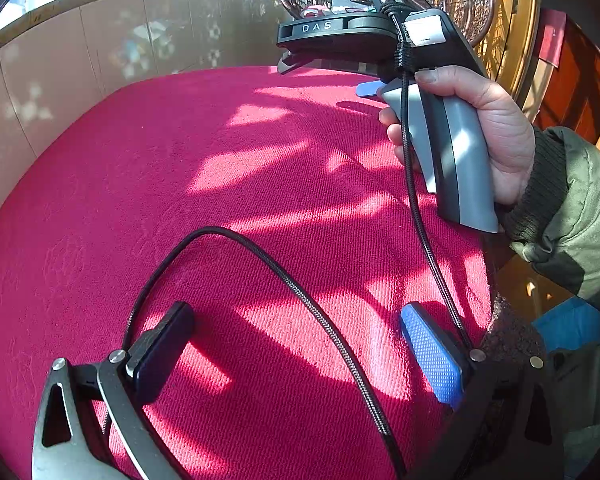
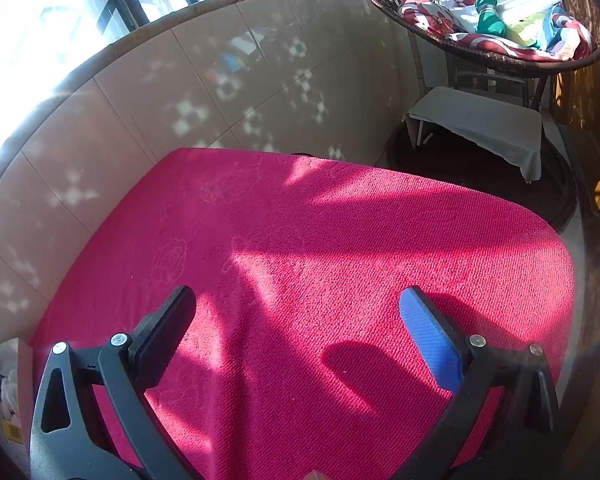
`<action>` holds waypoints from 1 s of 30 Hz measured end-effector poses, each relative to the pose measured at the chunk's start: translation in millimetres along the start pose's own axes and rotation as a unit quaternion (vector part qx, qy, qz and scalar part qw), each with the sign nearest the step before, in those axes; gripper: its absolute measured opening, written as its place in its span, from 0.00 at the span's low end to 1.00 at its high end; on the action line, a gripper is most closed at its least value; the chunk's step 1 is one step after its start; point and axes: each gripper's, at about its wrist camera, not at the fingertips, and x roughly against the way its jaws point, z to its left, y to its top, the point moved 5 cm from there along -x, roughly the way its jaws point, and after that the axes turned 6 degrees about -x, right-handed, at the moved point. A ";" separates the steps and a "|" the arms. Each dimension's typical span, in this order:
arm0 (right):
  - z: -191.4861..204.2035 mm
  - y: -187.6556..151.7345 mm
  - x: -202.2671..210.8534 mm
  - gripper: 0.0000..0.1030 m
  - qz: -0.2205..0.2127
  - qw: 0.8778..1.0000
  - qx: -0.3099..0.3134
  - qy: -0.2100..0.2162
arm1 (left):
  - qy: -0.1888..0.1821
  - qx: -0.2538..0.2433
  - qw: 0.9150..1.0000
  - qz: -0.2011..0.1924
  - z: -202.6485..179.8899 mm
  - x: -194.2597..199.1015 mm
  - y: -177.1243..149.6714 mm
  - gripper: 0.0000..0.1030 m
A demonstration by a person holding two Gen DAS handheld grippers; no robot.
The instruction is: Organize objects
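The left gripper (image 1: 296,344) hangs over a tabletop (image 1: 228,200) covered in a pink-red woven cloth, its jaws spread wide with nothing between them; 1 finger carries a black pad (image 1: 162,354), the other a blue textured pad (image 1: 432,354). A black braided cable (image 1: 320,320) arcs across the cloth between the 2 fingers and runs up to the right gripper (image 1: 370,76), seen in the left wrist view at the far right edge of the tabletop. A hand (image 1: 484,128) in an olive-green sleeve (image 1: 572,208) wraps the grey handle of that gripper.

From the right wrist view, the right gripper (image 2: 298,320) also has its jaws released and apart, empty, above the same cloth, which lies bare and streaked with sunlight and shadow. No object to be organized lies on the cloth in either view. A tiled wall (image 2: 160,112) borders the tabletop on the far side. Beyond the far right corner stands a wicker basket chair (image 2: 500,12) holding a patterned cushion and a green bottle (image 2: 488,16), well apart from both grippers, with a small white stool (image 2: 480,124) beneath it.
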 end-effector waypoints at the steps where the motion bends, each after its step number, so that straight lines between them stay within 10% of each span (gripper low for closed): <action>1: 0.2 0.3 0.1 1.00 0.000 1.000 -0.001 0.001 | 0.000 0.000 1.000 0.000 0.0 0.1 0.0 1.00; 30: -0.9 1.1 -0.3 1.00 -0.004 1.000 -0.010 0.012 | 0.000 0.000 1.000 0.000 0.1 0.5 -0.4 1.00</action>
